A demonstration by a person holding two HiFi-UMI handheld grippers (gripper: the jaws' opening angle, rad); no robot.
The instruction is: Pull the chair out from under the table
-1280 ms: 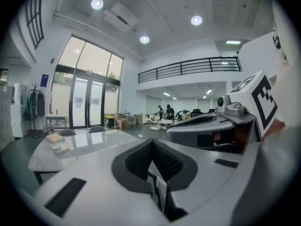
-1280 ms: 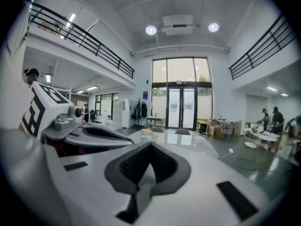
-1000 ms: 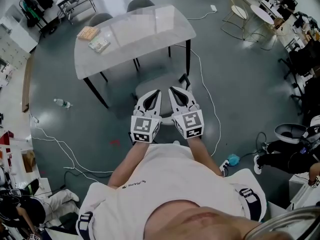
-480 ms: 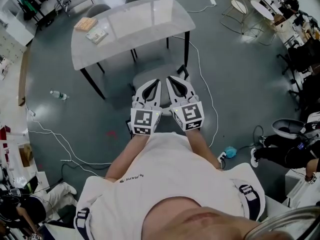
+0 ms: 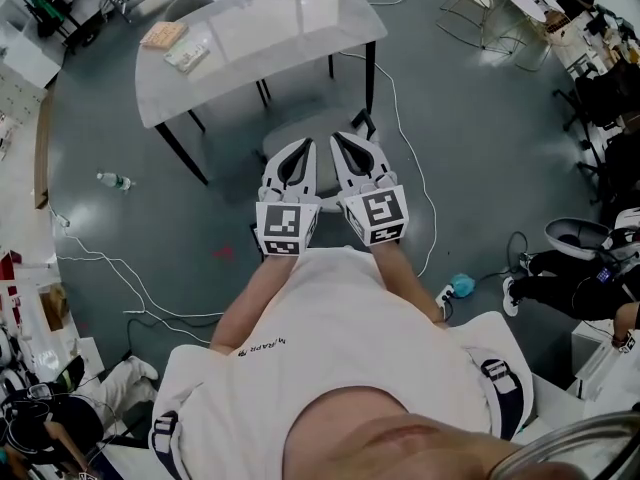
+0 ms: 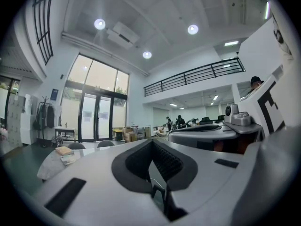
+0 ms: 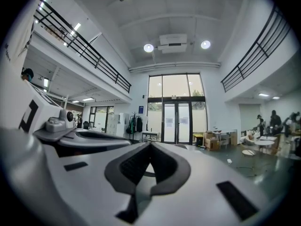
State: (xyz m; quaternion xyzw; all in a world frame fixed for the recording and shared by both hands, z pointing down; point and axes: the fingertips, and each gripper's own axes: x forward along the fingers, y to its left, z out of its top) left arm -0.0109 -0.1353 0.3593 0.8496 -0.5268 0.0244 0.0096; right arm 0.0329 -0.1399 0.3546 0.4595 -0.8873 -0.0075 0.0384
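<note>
The grey floor (image 5: 480, 148) fills most of the head view, with a white cable (image 5: 410, 183) trailing across it past the right end of the counter. The counter (image 5: 290, 38) has a pale top on black legs and stands ahead of the person, whose white shirt (image 5: 330, 358) fills the bottom of the view.

The chair (image 5: 305, 131), grey, is at the counter's near edge, between the two near legs. Its front part is tucked under the top and the rest shows out toward the person. Two more grey chairs (image 5: 185, 6) stand at the far edge.

The left claw (image 5: 306, 144) and the right claw (image 5: 338, 138) are held side by side over the near part of the chair, both pointing level toward the counter. The head view does not show whether they touch the chair. In the left gripper view the left claw (image 6: 151, 141) has its jaws brought together, tips meeting, with nothing gripped between them. The right claw (image 7: 150, 144) is likewise closed tip to tip and holds nothing.

At the counter's far left corner lie a tan book (image 5: 163, 35) and, just beside it, a paler packet (image 5: 187, 56). A small bottle (image 5: 115, 180) lies on the floor, well apart from the counter's left end.
</note>
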